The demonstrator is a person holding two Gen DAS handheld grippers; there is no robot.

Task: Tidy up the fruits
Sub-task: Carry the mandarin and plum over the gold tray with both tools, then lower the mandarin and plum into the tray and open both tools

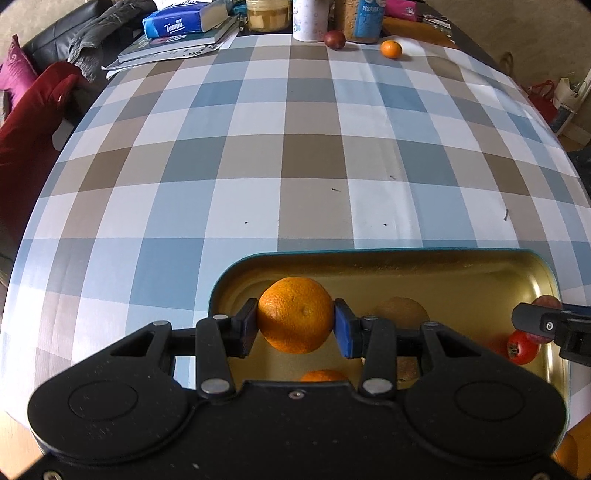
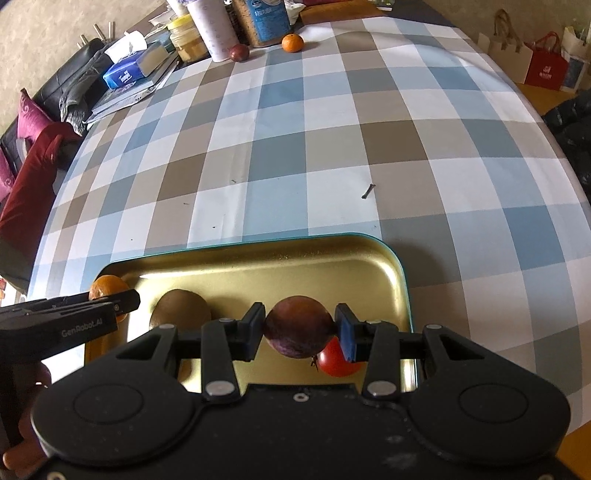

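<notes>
My left gripper (image 1: 295,326) is shut on an orange (image 1: 295,314) and holds it over the left part of the gold tray (image 1: 406,258). My right gripper (image 2: 300,332) is shut on a dark purple fruit (image 2: 299,326) over the tray's right part (image 2: 295,254). In the tray lie a kiwi (image 2: 181,308), a red tomato-like fruit (image 2: 334,360) and another orange (image 1: 321,376). At the table's far edge a small orange (image 1: 391,49) and a dark red fruit (image 1: 334,39) lie loose; they also show in the right wrist view, the orange (image 2: 292,43) and the dark fruit (image 2: 239,52).
The checked tablecloth (image 1: 295,155) covers the table. At the far edge stand jars and cans (image 1: 310,18), a tissue pack (image 1: 177,22) and books (image 1: 173,46). A small dark screw (image 2: 368,191) lies on the cloth. Red cushions (image 1: 33,122) lie to the left.
</notes>
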